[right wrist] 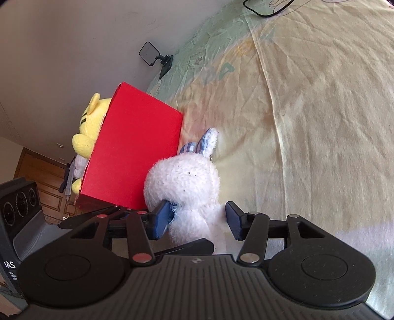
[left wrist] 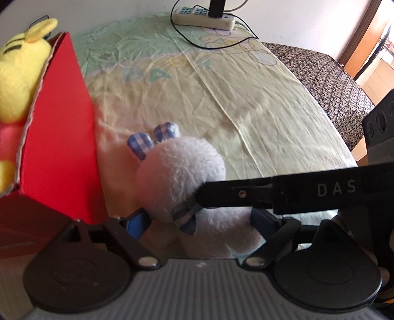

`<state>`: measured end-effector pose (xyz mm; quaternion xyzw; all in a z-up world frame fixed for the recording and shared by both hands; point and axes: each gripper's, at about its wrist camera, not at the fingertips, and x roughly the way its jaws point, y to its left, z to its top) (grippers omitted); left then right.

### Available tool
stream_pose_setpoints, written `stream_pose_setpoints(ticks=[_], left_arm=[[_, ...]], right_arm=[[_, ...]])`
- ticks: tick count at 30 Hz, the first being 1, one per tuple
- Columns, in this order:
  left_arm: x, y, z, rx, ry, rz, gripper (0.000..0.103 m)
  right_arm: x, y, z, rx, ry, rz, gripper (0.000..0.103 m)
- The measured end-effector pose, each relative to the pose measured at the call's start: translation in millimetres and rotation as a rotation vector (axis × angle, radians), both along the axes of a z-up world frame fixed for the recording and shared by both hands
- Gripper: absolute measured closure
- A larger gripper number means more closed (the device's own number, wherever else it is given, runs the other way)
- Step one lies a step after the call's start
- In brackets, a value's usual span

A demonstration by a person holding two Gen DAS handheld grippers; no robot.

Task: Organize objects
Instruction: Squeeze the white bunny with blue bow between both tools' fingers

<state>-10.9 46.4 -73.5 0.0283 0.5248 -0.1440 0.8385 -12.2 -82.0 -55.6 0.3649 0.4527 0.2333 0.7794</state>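
The white plush rabbit [right wrist: 183, 184] lay on the bed sheet [left wrist: 258, 110], just beside the long side wall of the red box [right wrist: 138, 147], with its 2 checked ears [left wrist: 152, 137] pointing away toward the far edge of the bed. Its long axis, from body to ears, ran nearly along the line in which both grippers pointed. The right gripper [right wrist: 197, 217] had the rabbit's neck and body between its 2 blue pads [right wrist: 162, 217]: the left pad touched the fur and the little bow, but the right pad stood apart from the body with a clear gap, so the jaws were released and not yet grasping. The left gripper [left wrist: 197, 221] also stood spread around the lower body of the rabbit; I could not tell if its pads touched the fur, and they did not seem to squeeze it. In the left wrist view 1 finger of the right gripper crossed in front and met the rabbit's head at the neck. In my judgement the right gripper was the better placed one for the pick. The yellow plush toy [right wrist: 92, 128] already sat in the box, so the rabbit probably belonged there next. The box wall was very near on the left, while toward the right the sheet lay open, with the power strip [left wrist: 204, 17] well apart at the far edge.
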Motion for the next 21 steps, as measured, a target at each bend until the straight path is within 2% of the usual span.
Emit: stream_pose_setpoints(ticks=[8, 14, 21], left_arm=[[2.1, 0.9, -1.4, 0.005, 0.010, 0.014, 0.014], [-0.1, -2.8, -1.0, 0.017, 0.008, 0.007, 0.017], [-7.4, -6.4, 1.2, 0.023, 0.000, -0.034, 0.022]], right_arm=[[3.4, 1.9, -8.6, 0.047, 0.027, -0.023, 0.047], [-4.1, 2.8, -6.9, 0.052, 0.017, -0.014, 0.054], [-15.8, 1.8, -3.6, 0.044, 0.023, -0.002, 0.055]])
